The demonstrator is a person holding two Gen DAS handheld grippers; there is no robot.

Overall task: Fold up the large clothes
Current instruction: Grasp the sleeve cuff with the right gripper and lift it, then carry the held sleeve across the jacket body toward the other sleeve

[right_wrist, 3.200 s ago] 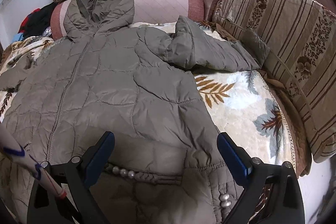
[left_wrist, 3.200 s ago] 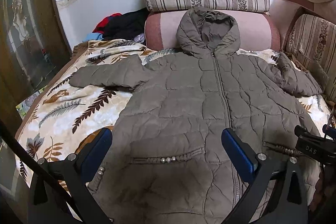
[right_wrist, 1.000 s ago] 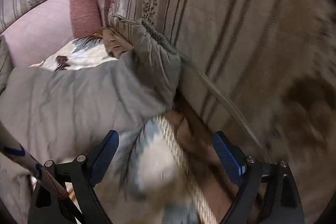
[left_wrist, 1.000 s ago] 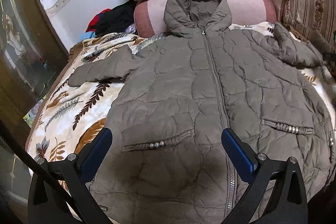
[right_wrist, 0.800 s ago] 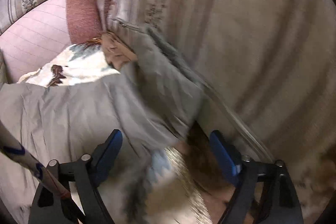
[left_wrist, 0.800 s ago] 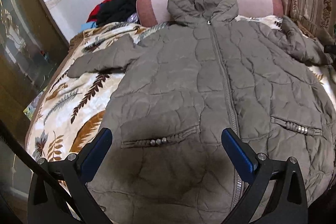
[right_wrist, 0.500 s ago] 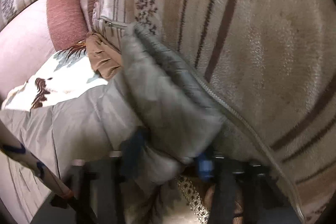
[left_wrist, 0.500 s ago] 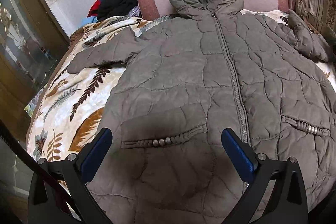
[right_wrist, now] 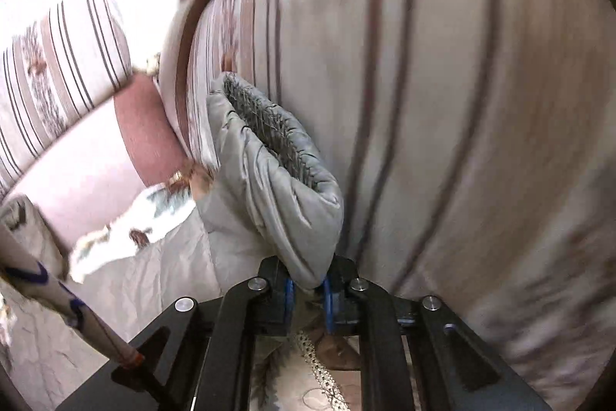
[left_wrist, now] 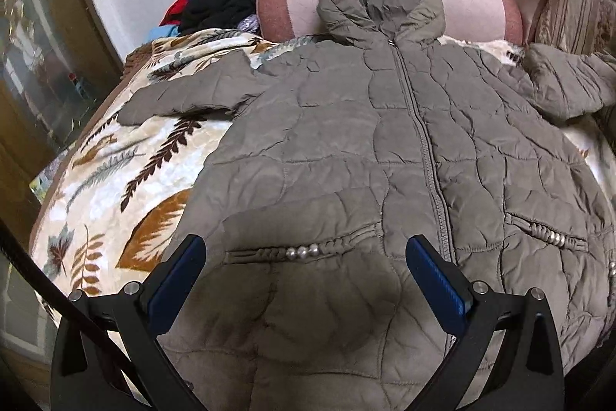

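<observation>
Olive-grey quilted hooded coat [left_wrist: 385, 149] lies flat, zipped, front up on leaf-print bed blanket [left_wrist: 115, 172]. Striped sofa cushion [right_wrist: 462, 103] presses against the coat's right sleeve cuff [right_wrist: 269, 180]. Right gripper [right_wrist: 307, 289] jaws pinched on cuff; thin bite, slick fabric, so it may slip or snag on cushion. Left gripper [left_wrist: 306, 276] jaws wide, hovering over hem w/ nothing held.

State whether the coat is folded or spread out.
Spread out: the coat lies flat, zipped, one sleeve outstretched on the blanket.
</observation>
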